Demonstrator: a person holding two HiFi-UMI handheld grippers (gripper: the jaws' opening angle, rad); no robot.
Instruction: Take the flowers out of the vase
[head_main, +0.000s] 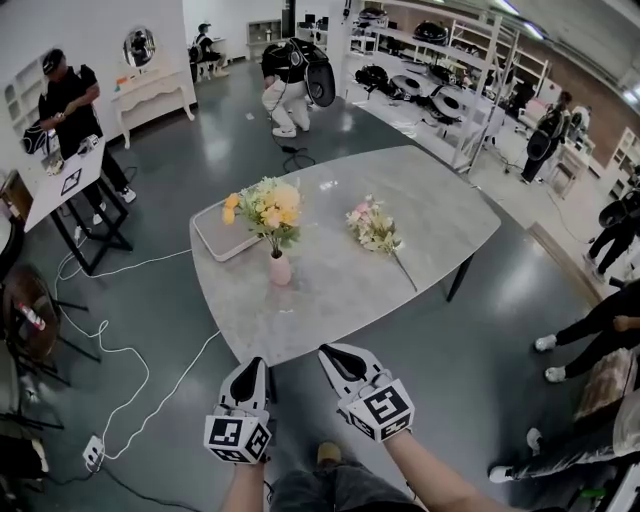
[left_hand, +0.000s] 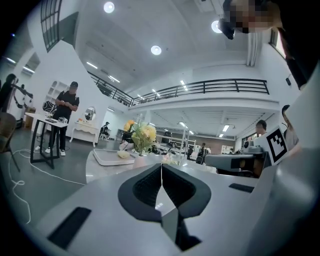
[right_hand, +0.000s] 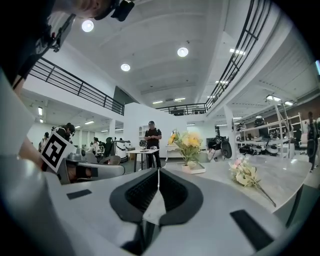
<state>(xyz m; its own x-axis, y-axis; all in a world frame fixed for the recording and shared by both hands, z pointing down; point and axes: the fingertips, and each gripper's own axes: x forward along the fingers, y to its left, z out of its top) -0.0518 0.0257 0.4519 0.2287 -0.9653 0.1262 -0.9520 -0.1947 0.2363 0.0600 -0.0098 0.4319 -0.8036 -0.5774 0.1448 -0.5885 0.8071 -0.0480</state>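
A white cable (head_main: 120, 352) is seen lying in loose loops on the dark floor, left of the table (head_main: 330, 295). A shallow grey tray (head_main: 212, 243) is set at the table's left edge. In the left gripper view a small pale yellow thing (left_hand: 122, 154) is seen lying in it; what it is cannot be told.

The left gripper (head_main: 256, 366) is held off the table, just short of its near edge and over the floor. In the left gripper view its jaws are seen pressed together along a thin line, with nothing between them.

A small pink vase (head_main: 280, 268) is stood upright on the table just right of the tray, towards the near-left edge. The yellow flowers (head_main: 268, 208), cream and yellow with green leaves, are stood in the vase.

The right gripper (head_main: 330, 352) is held beside the left one, apart from it and likewise short of the near edge, well clear of the vase. In the right gripper view its jaws are also seen closed against each other, with nothing gripped.

A loose bunch of pink and white flowers (head_main: 375, 228) is laid flat on the table right of the vase, near the table's middle. Its thin stem is pointed towards the near-right edge. It is touched by neither gripper.
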